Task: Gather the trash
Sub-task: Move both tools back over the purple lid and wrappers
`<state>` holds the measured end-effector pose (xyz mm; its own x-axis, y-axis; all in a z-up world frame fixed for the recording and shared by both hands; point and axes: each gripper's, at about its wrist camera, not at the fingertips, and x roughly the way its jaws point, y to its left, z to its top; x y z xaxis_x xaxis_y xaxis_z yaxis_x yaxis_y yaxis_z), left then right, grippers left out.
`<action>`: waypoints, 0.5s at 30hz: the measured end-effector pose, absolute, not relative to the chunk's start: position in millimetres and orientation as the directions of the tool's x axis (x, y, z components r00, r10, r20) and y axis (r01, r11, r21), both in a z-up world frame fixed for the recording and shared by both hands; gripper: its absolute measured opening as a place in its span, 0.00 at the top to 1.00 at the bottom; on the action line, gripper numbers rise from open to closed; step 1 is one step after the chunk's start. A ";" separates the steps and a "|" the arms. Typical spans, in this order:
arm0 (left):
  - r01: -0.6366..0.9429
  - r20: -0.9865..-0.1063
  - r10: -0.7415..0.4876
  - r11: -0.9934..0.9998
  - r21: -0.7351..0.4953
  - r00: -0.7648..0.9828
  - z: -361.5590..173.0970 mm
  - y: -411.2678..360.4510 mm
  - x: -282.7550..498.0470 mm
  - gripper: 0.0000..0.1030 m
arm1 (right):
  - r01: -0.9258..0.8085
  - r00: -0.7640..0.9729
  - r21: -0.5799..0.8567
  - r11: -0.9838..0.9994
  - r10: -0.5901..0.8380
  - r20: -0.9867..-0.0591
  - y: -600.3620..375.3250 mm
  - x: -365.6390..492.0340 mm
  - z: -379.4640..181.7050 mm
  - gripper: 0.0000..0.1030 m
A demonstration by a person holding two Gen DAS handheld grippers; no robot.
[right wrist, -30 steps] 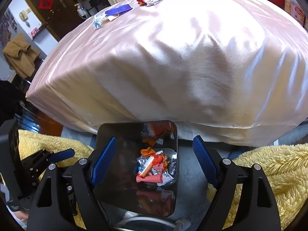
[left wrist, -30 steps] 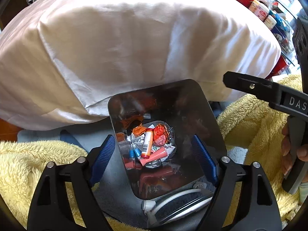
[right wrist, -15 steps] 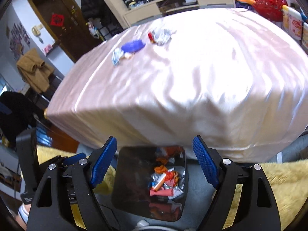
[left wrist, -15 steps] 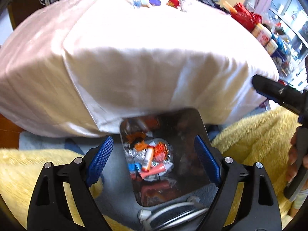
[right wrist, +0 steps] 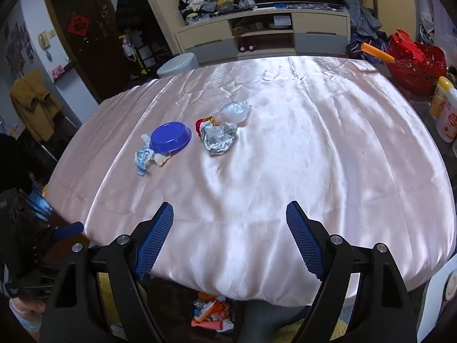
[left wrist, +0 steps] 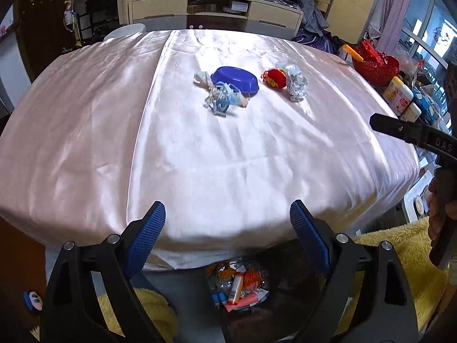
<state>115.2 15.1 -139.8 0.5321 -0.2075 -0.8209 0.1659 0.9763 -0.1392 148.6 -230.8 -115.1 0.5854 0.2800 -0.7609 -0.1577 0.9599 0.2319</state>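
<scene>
Both grippers hang over the desk's point(left wrist: 228, 157) near edge, the left gripper point(left wrist: 227, 238) and the right gripper point(right wrist: 230, 235) with jaws apart and empty; bare cloth lies ahead. Under that edge the bin point(left wrist: 288, 283) holds wrappers and a tube. Toward the far edge, crumpled foil point(right wrist: 218, 137), a red ball point(left wrist: 274, 78) and blue-white scraps point(left wrist: 221, 100) lie beside a blue bowl point(right wrist: 170, 137).
</scene>
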 end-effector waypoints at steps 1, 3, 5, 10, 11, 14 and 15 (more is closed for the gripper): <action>0.165 -0.819 -0.210 0.976 -0.142 0.534 -137.6 16.1 124.7 0.18 | -0.157 0.580 0.227 0.961 0.276 -0.766 -229.5 156.0 -116.2 0.20; 0.160 -0.813 -0.208 0.977 -0.143 0.544 -134.3 17.7 143.4 0.18 | -0.159 0.570 0.214 0.964 0.266 -0.777 -225.6 170.8 -119.1 0.20; 0.162 -0.807 -0.212 0.976 -0.145 0.551 -130.8 18.0 161.5 0.18 | -0.165 0.562 0.205 0.965 0.263 -0.785 -220.0 182.7 -122.1 0.20; 0.187 -0.814 -0.218 0.973 -0.137 0.539 -130.7 8.0 203.3 0.36 | -0.170 0.542 0.196 0.966 0.258 -0.800 -207.9 214.1 -131.4 0.21; 0.195 -0.813 -0.224 0.971 -0.139 0.537 -131.0 5.6 210.0 0.39 | -0.172 0.541 0.196 0.965 0.259 -0.800 -206.4 220.2 -132.4 0.22; 0.209 -0.808 -0.235 0.968 -0.142 0.540 -132.0 2.7 222.9 0.46 | -0.180 0.540 0.191 0.965 0.259 -0.801 -201.5 234.6 -135.9 0.33; 0.209 -0.806 -0.237 0.967 -0.144 0.542 -132.8 2.8 227.4 0.47 | -0.184 0.538 0.191 0.964 0.262 -0.801 -199.7 238.4 -137.2 0.35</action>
<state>227.4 2.8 -132.8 0.5423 -0.2372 -0.8060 0.2090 0.9672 -0.1441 238.4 -199.7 -137.2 0.5383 0.2616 -0.8012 -0.1840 0.9642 0.1911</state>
